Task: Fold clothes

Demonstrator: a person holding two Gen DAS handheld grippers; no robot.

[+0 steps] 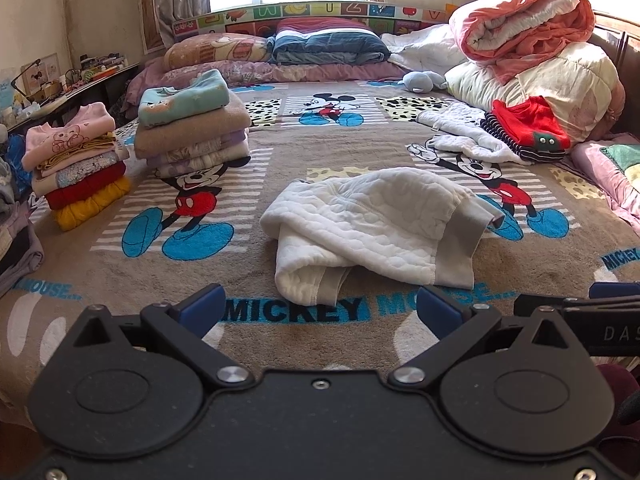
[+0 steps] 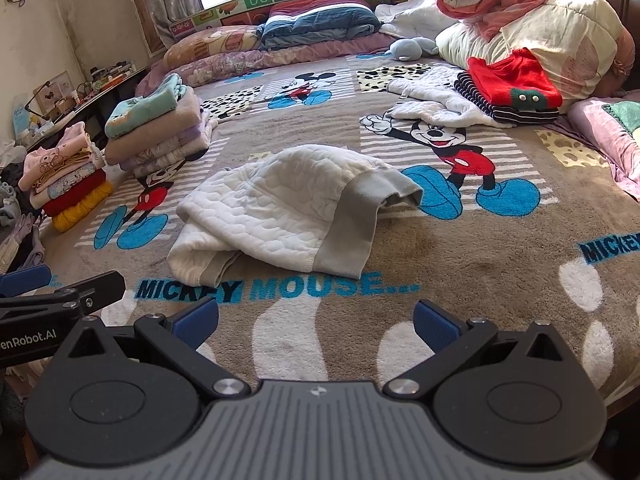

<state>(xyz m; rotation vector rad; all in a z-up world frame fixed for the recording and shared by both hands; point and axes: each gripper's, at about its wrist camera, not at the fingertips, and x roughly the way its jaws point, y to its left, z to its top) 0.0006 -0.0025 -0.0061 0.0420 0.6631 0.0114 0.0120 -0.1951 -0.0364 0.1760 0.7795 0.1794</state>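
**Both grippers spread wide short of the white garment**

The brown Mickey Mouse printed blanket (image 1: 320,148) covers the bed, and a broad bare stretch of it lies between the two piles on the left and the loose clothes on the right. Along the left edge stand a short stack of folded clothes with a pink top and a yellow bottom layer (image 1: 78,168) and, just beyond it, a taller stack of folded clothes topped by a mint green piece (image 1: 192,120). On the right, a red garment on a navy striped one (image 1: 528,128) rests against the heaped cream and coral quilts (image 1: 532,52).

The crumpled white quilted garment with grey ribbed cuffs (image 1: 372,224) lies mid-blanket, directly ahead of the left gripper (image 1: 320,310), apart from its blue fingertips. The jaws stand wide apart, holding nothing. The right gripper (image 2: 316,320) is likewise released and empty, with the garment ahead and slightly left of it.
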